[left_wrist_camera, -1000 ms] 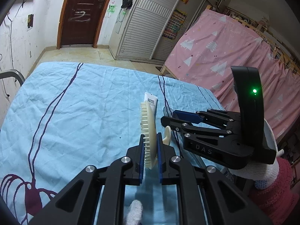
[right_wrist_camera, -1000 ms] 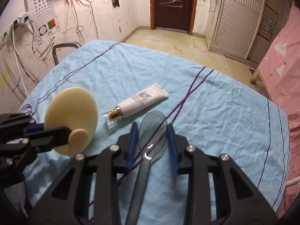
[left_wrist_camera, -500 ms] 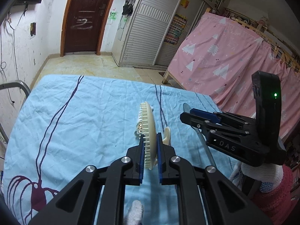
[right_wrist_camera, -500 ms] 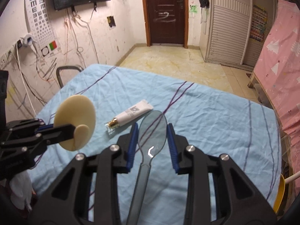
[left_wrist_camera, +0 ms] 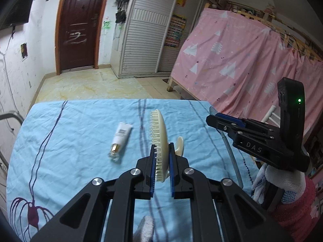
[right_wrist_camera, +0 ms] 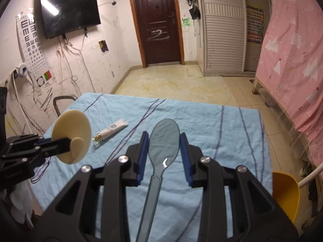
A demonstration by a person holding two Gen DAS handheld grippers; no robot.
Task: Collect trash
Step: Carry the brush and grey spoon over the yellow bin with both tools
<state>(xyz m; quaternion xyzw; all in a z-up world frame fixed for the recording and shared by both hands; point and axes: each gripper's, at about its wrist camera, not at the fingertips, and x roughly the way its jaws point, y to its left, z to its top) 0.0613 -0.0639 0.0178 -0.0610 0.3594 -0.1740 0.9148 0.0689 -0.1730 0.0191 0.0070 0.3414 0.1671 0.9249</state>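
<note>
My left gripper is shut on a round cream brush, held on edge above the blue bedsheet; the brush also shows in the right wrist view. My right gripper is shut on a clear grey plastic spoon, bowl forward, held above the sheet; this gripper shows at the right in the left wrist view. A white cosmetic tube with a gold cap lies on the sheet, also in the right wrist view, left of both grippers.
A yellow bin stands off the bed's right edge. A pink curtained bunk is on the right, a metal chair frame on the left. Tiled floor and a dark door lie beyond.
Both grippers have risen and drawn back from the sheet, still holding the brush and the spoon. The tube now lies farther off and to the left of the brush.
</note>
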